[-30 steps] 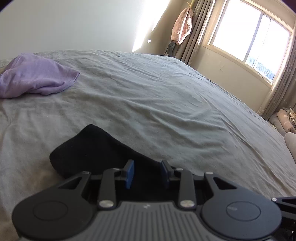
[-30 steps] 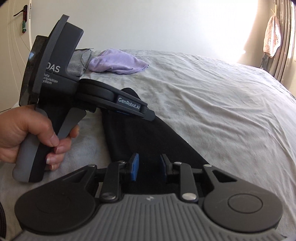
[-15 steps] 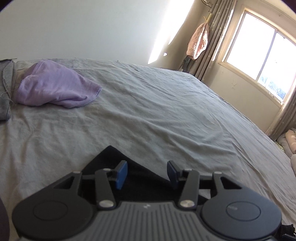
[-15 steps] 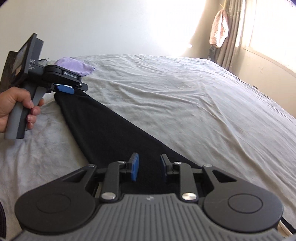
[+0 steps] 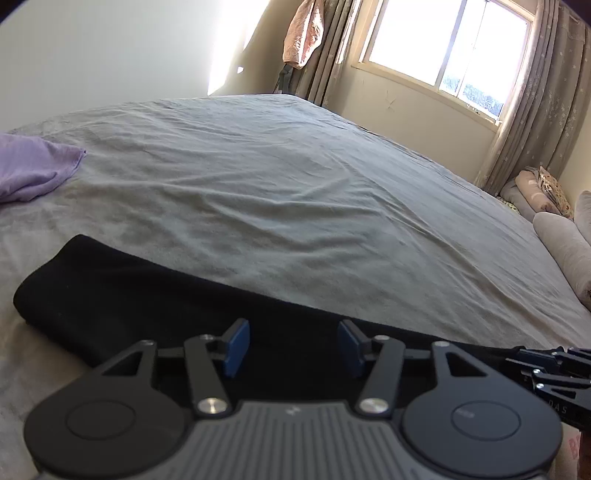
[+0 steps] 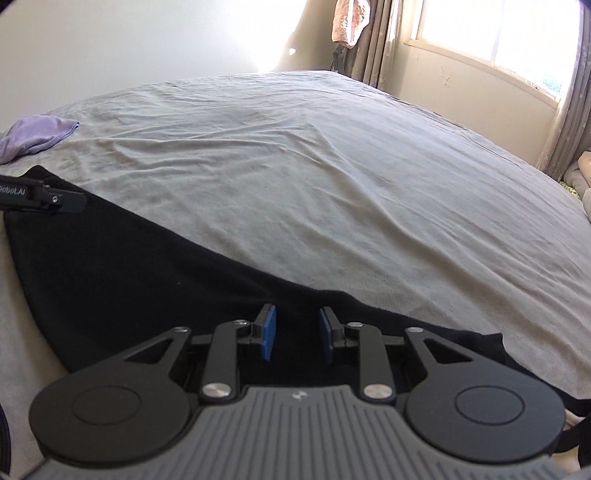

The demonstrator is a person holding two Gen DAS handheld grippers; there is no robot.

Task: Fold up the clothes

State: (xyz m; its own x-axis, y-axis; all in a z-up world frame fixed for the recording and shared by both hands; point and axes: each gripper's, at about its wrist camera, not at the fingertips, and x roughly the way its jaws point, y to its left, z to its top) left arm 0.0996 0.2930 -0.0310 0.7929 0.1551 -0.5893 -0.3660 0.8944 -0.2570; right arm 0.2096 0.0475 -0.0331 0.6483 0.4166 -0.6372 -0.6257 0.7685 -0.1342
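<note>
A black garment (image 5: 129,295) lies as a long flat band on the grey bed sheet (image 5: 295,184). My left gripper (image 5: 293,347) hovers just over the garment's left part. Its jaws are opening, the blue pads stand wide apart, and nothing is pressed between them. In the right wrist view the garment (image 6: 129,277) runs from the left gripper's tip (image 6: 40,195) down under my right gripper (image 6: 295,338). The right pads stand narrowly apart with black fabric filling the gap, which looks like a grip on the garment's right end.
A crumpled purple cloth (image 5: 29,170) lies at the far left of the bed. Pillows and bedding (image 5: 561,240) are stacked at the right edge below the curtained window (image 5: 443,55). A pink cloth (image 5: 301,33) hangs by the curtain.
The left pads spread apart and came off the garment's corner. The right gripper moved rightward away from the left one, and the black garment now stretches out long between them.
</note>
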